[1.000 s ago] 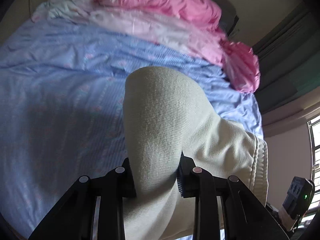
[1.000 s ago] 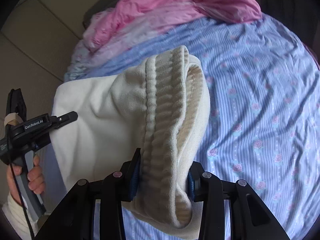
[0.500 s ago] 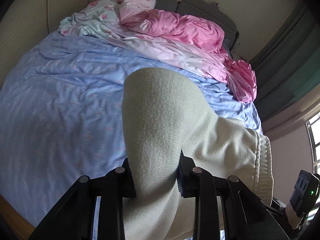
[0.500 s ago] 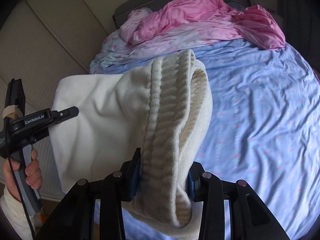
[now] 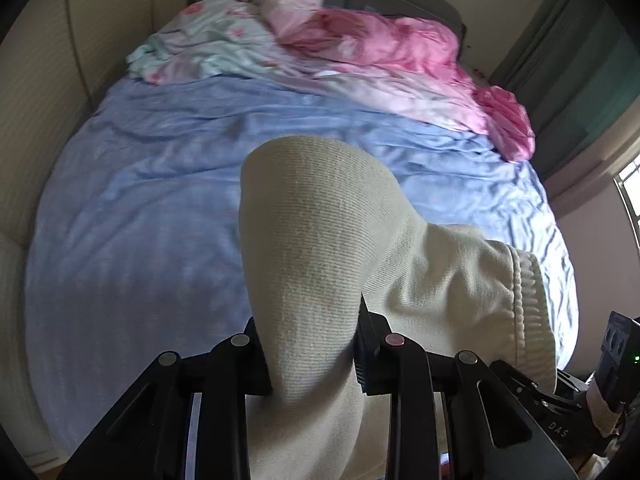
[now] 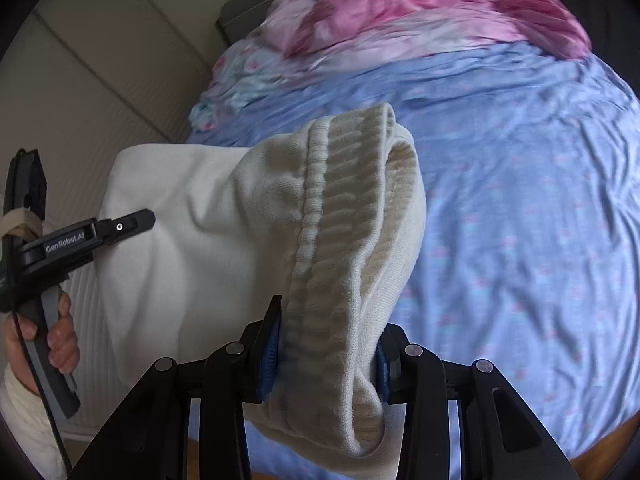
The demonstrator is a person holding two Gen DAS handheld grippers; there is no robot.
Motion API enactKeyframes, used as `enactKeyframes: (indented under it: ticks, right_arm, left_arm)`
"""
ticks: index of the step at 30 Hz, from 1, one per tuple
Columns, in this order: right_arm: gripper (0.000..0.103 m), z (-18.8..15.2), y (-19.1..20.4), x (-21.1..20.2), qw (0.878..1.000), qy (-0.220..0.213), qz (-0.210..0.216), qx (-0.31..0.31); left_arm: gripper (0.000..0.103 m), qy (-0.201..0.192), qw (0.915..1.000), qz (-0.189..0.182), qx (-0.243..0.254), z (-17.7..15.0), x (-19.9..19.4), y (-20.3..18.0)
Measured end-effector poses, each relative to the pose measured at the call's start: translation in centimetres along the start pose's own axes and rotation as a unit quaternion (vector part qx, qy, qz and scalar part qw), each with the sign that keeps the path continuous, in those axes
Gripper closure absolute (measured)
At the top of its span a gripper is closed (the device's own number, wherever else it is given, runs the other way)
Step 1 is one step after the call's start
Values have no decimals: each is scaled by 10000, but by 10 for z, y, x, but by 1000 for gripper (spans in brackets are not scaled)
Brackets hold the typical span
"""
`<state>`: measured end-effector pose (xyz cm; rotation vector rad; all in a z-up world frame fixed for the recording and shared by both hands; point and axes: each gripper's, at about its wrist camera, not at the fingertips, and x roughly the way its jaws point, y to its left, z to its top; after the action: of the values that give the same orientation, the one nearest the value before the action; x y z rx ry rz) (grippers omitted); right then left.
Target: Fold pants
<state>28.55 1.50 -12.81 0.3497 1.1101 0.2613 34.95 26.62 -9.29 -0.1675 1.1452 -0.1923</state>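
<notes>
Cream knit pants (image 5: 312,240) hang lifted above the bed between both grippers. My left gripper (image 5: 310,360) is shut on a bunched fold of the plain fabric, which bulges up over its fingers. In the right wrist view my right gripper (image 6: 326,352) is shut on the ribbed waistband of the pants (image 6: 340,216). The cloth stretches left from there to the left gripper (image 6: 132,220), held in a person's hand (image 6: 56,332). In the left wrist view the waistband (image 5: 528,304) shows at the right, leading toward the right gripper's body (image 5: 560,408).
The bed below carries a blue flowered sheet (image 5: 140,220) (image 6: 520,200). A pink and pale crumpled duvet (image 5: 360,44) (image 6: 420,12) is heaped at the far end by a grey headboard. Beige wall panels stand left; curtains and a window (image 5: 630,184) are at the right.
Both grippers have drawn back from the bed's head with the pants, so much more of the bed, the headboard and the near wooden edge show. Both grips are unchanged.
</notes>
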Motion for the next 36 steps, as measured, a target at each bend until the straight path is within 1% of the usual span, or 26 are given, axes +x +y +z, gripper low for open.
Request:
enactKeyframes:
  ticks: [3, 7, 11, 16, 20, 23, 24, 25, 26, 27, 28, 29, 30, 32, 33, 34, 35, 36]
  right_arm:
    - [64, 1, 35, 21, 9997, 86, -2, -229]
    - [64, 7, 83, 62, 9983, 283, 71, -513]
    - [64, 19, 113, 97, 9970, 405, 107, -657]
    - [64, 33, 144, 136, 9973, 374, 30, -632]
    - [63, 38, 165, 169, 9974, 468, -51, -537]
    - [62, 41, 178, 192, 9967, 558, -109, -584]
    - [61, 42, 181, 201, 9960, 610, -155, -634]
    - [59, 42, 182, 212, 9953, 700, -222, -636]
    - [57, 40, 181, 220, 9946, 794, -258, -617]
    - [53, 38, 179, 231, 9924, 1015, -363, -584]
    - [50, 36, 177, 236, 9907, 1167, -444, -547]
    - [50, 31, 173, 239, 9888, 1291, -555, -509]
    - [48, 27, 169, 238, 9886, 1292, -583, -503]
    - [42, 21, 164, 227, 9890, 1173, -696, -581]
    - [39, 19, 161, 219, 9884, 1104, -805, -662]
    - [37, 18, 158, 209, 9864, 1018, -1005, -812]
    - [36, 19, 152, 203, 9843, 947, -1147, -949]
    - [34, 18, 146, 196, 9812, 867, -1318, -1114]
  left_arm:
    - [74, 62, 9997, 84, -229, 1, 1, 54]
    - [74, 151, 9989, 229, -390, 6, 4, 113]
    - [74, 279, 9978, 301, -514, 17, 15, 164]
    - [74, 337, 9972, 279, -611, 38, 32, 211]
    - [73, 492, 9962, 425, -588, 57, 49, 237]
    - [71, 664, 9939, 663, -583, 65, 67, 253]
    - [69, 752, 9922, 798, -590, 65, 75, 259]
    - [63, 823, 9907, 909, -586, 65, 81, 263]
    - [59, 949, 9869, 1162, -598, 63, 89, 269]
    - [58, 1034, 9831, 1387, -606, 61, 95, 273]
    - [58, 1037, 9750, 1876, -591, 58, 99, 279]
    - [50, 985, 9687, 2205, -573, 57, 98, 283]
    - [46, 936, 9621, 2493, -592, 55, 96, 288]
    - [44, 955, 9604, 2554, -581, 47, 92, 291]
    - [44, 975, 9593, 2616, -419, 42, 89, 286]
    - [44, 952, 9588, 2667, -249, 38, 87, 279]
    - [43, 878, 9577, 2740, 65, 29, 81, 265]
    - [43, 809, 9581, 2739, 224, 23, 75, 254]
